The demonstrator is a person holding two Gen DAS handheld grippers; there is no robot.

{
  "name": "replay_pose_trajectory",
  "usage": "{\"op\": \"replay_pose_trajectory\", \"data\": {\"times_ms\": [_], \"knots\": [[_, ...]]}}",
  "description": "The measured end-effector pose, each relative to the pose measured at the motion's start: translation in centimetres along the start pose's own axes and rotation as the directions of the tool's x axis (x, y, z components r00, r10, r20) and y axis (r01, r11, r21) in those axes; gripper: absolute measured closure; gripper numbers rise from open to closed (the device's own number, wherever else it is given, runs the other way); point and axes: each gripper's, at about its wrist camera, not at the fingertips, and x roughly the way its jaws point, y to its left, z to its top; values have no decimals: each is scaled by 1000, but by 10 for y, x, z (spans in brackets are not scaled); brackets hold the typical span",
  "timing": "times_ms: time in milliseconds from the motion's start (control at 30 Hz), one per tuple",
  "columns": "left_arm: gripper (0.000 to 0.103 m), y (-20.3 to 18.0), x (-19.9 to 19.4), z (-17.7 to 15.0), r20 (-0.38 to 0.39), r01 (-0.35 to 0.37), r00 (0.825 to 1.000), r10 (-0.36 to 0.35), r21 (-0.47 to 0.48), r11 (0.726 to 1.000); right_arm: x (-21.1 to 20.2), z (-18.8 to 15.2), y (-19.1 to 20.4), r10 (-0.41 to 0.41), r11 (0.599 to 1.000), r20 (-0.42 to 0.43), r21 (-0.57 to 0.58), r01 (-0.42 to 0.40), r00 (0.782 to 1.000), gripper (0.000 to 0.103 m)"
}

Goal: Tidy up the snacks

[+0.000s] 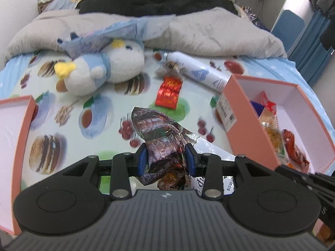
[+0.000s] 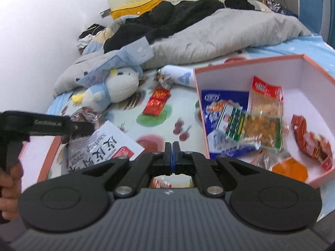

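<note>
My left gripper (image 1: 166,159) is shut on a crinkled brown foil snack bag (image 1: 157,129), its blue pads pressing the bag from both sides above the bed. The right wrist view shows the same gripper (image 2: 83,125) and foil bag (image 2: 88,113) at the left. Just beneath lies a white shrimp snack bag (image 2: 100,146). My right gripper (image 2: 172,146) is shut, with nothing visible between its fingertips. A red foil packet (image 1: 168,93) lies on the sheet. The pink box (image 2: 247,62) at the right holds several snack packs, among them a blue bag (image 2: 222,102) and a green-edged clear pack (image 2: 251,129).
A pink box lid (image 1: 21,125) sits at the left edge. A blue and white plush toy (image 1: 100,69) and a white bottle (image 1: 196,71) lie further back. Behind them a grey quilt (image 1: 209,33) and dark clothes cover the bed. A person's hand (image 2: 10,177) grips the left handle.
</note>
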Motion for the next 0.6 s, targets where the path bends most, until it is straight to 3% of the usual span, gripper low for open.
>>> {"op": "replay_pose_trajectory", "data": {"times_ms": [167,367,433,500,533,600], "knots": [[60,10,26,-21,-48,-30,998,30,-13,999,1,-32,-5,49,998,-26,38,-48,998,99],[60,28,41,-37,-87,-58,995,54,-52,997,9,-61,2,50,996,-51,-74,-54,997,97],[60,35,41,-40,-90,-62,994,56,-72,995,15,-68,8,37,989,-72,-141,-47,997,91],[60,40,40,-43,-89,-65,994,57,-88,994,18,-73,12,44,980,-73,-191,-57,996,46],[60,43,40,-44,-89,-68,994,59,-95,993,18,-77,15,57,973,-61,-222,-69,997,38],[60,47,37,-47,-88,-73,994,63,-110,991,22,-85,22,51,947,-54,-313,-65,997,38]]}}
